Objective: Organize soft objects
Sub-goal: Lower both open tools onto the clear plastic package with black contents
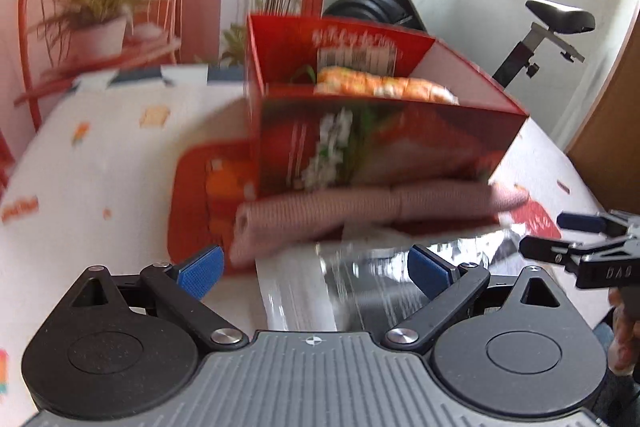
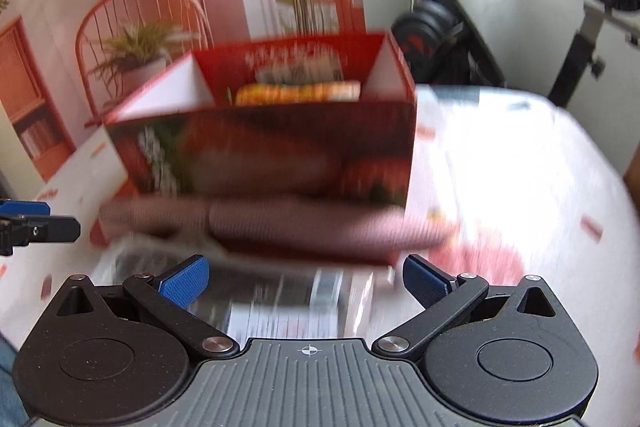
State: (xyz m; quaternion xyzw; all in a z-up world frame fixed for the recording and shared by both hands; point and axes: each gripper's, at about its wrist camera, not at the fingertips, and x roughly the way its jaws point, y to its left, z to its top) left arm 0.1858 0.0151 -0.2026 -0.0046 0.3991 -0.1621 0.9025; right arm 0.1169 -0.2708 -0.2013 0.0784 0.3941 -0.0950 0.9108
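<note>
Your left jaws [image 1: 316, 273] stand wide apart with nothing in them; ahead of them a folded pink cloth [image 1: 360, 213] lies against the front of the red box [image 1: 384, 143], and a clear plastic packet [image 1: 360, 287] sits between the pads. Your right jaws [image 2: 306, 279] gape just as wide and empty, the same cloth [image 2: 304, 227] straight ahead on the bench [image 2: 520, 163].

A box [image 1: 384, 139] stands at the centre of the left-wrist frame on a table [image 1: 100, 163], with a packet [image 1: 384, 87] inside it. A folded cloth [image 1: 360, 215] lies in front of the box, touching its base. Below the cloth lies a plastic bag [image 1: 360, 283]. Behind, at the upper right, stands an exercise bike [image 1: 520, 27]; at the upper left, a chair [image 1: 100, 7].
</note>
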